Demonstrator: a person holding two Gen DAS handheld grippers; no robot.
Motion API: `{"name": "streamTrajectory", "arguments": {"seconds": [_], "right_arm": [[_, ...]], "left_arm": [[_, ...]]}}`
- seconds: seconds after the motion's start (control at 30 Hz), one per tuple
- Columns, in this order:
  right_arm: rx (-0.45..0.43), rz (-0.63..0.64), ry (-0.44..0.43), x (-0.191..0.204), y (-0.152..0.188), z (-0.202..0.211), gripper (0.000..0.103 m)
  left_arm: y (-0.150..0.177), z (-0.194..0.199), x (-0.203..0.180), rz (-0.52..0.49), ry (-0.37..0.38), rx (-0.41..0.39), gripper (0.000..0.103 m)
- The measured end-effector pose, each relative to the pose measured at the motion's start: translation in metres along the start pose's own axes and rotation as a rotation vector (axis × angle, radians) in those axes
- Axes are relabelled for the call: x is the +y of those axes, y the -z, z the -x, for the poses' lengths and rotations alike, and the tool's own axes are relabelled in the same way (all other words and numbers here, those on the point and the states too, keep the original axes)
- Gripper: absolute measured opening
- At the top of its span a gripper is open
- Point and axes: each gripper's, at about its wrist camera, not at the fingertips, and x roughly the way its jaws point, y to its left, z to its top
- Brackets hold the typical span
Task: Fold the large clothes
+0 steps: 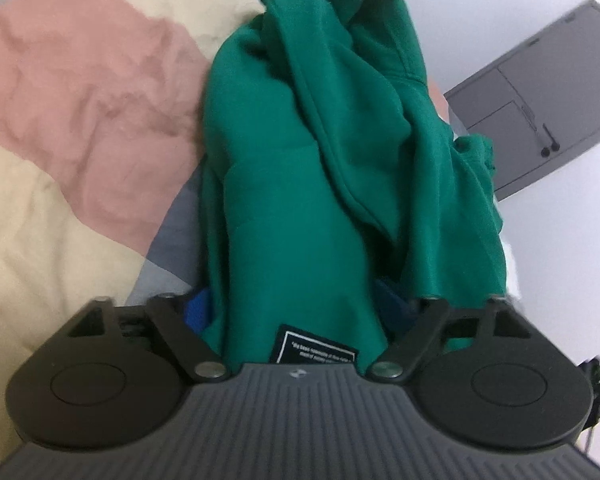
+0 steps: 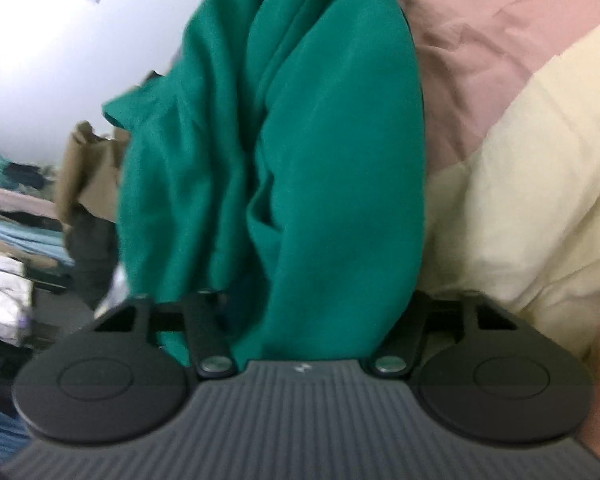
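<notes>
Spread under everything is a rumpled quilt of cream, dusty-pink and grey patches (image 1: 80, 92), with a pale wall and a grey panelled door (image 1: 540, 92) behind it in the left wrist view. On the quilt lies a bunched green fleece hoodie (image 1: 300, 160), gathered into a long, creased roll that runs away from both cameras. Its near end reaches right into the left gripper (image 1: 300, 312), where a small black label with white print (image 1: 316, 346) shows on the cloth; blue pads peek out on either side, but whether they press the fabric I cannot tell. In the right wrist view the same cloth fills the right gripper (image 2: 300, 312) (its fingertips are buried under the folds), so its grip cannot be judged either. Piles of other clothes (image 2: 8, 216) lie blurred at that view's left edge.
</notes>
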Motion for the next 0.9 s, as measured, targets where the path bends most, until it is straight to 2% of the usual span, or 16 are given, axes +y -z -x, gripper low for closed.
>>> {"name": "streamTrajectory", "arguments": {"seconds": [0.03, 0.1, 0.17, 0.33, 0.53, 0.73, 0.9], "right_arm": [[0.001, 0.014, 0.008, 0.003, 0.0, 0.0, 0.028], [-0.011, 0.025, -0.006, 0.007, 0.0, 0.004, 0.02], [-0.035, 0.053, -0.035, 0.013, 0.0, 0.016, 0.016], [-0.102, 0.11, -0.138, 0.026, -0.004, 0.059, 0.013], [-0.153, 0.146, -0.298, 0.041, -0.002, 0.117, 0.013], [-0.182, 0.189, -0.407, 0.051, 0.013, 0.173, 0.013], [-0.198, 0.22, -0.454, 0.049, 0.035, 0.213, 0.013]], "left_arm": [[0.002, 0.002, -0.001, -0.005, -0.019, -0.006, 0.059], [0.002, 0.008, -0.001, -0.005, -0.034, -0.012, 0.025], [0.0, 0.021, 0.005, 0.027, 0.003, -0.033, 0.016], [-0.002, 0.065, 0.003, 0.103, 0.153, -0.079, 0.013], [0.008, 0.12, -0.002, 0.179, 0.29, -0.099, 0.013], [0.035, 0.177, -0.024, 0.153, 0.376, -0.12, 0.013], [0.069, 0.22, -0.038, 0.136, 0.446, -0.145, 0.013]]}}
